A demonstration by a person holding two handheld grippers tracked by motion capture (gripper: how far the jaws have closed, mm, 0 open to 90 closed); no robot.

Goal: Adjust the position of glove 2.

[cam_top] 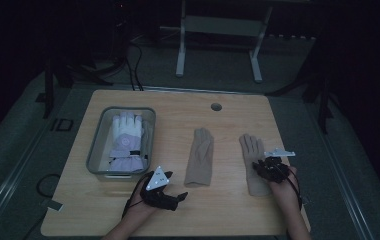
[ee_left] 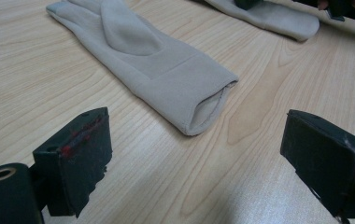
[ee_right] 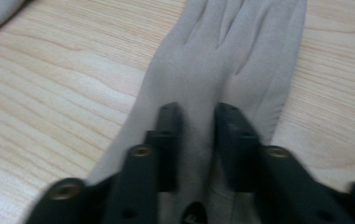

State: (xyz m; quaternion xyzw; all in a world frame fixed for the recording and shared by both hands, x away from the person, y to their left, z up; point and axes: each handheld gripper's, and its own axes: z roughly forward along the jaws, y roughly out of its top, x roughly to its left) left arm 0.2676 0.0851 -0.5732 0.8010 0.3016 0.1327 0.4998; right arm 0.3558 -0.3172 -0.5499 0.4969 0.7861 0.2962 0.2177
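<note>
Two beige gloves lie flat on the wooden table. The middle glove (cam_top: 200, 156) (ee_left: 157, 65) has its open cuff toward me. My left gripper (cam_top: 178, 196) (ee_left: 199, 158) rests low on the table just short of that cuff, jaws wide open with bare wood between them. The right glove (cam_top: 250, 147) (ee_right: 231, 51) lies with its fingers pointing away. My right gripper (cam_top: 264, 167) (ee_right: 199, 135) sits on its cuff half, jaws drawn close with a ridge of the beige fabric pinched between the pads.
A grey bin (cam_top: 98, 145) at the table's left holds a white and lilac glove (cam_top: 126, 140). A round cable hole (cam_top: 216, 107) sits near the far edge. Beyond the table stands a white desk frame (cam_top: 218, 40) on a dark floor.
</note>
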